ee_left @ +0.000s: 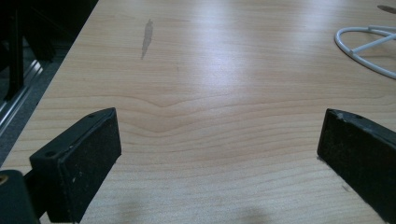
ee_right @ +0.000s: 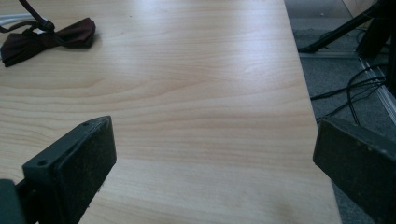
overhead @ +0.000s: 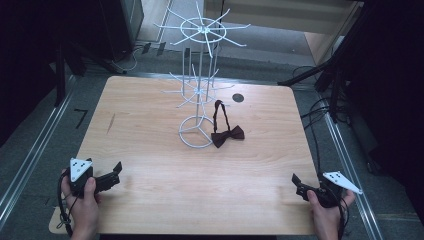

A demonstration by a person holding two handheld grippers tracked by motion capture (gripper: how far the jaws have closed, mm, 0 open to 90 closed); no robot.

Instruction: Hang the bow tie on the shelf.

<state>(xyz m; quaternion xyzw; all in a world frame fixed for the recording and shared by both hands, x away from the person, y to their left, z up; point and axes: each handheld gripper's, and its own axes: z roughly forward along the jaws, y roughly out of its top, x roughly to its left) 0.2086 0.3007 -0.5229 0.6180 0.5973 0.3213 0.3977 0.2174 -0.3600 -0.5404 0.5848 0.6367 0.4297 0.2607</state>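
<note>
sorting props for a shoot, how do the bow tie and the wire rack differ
The bow tie is dark maroon, soft, and lies flat on the table; the wire rack is white, rigid, and stands upright, far taller. The tie lies right beside the rack's ring base.

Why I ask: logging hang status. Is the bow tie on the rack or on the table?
On the table: the bow tie lies flat beside the rack base.

Rack base ring: cut off at right edge, left gripper view. Bow tie strap: cropped at top, right gripper view.
</note>
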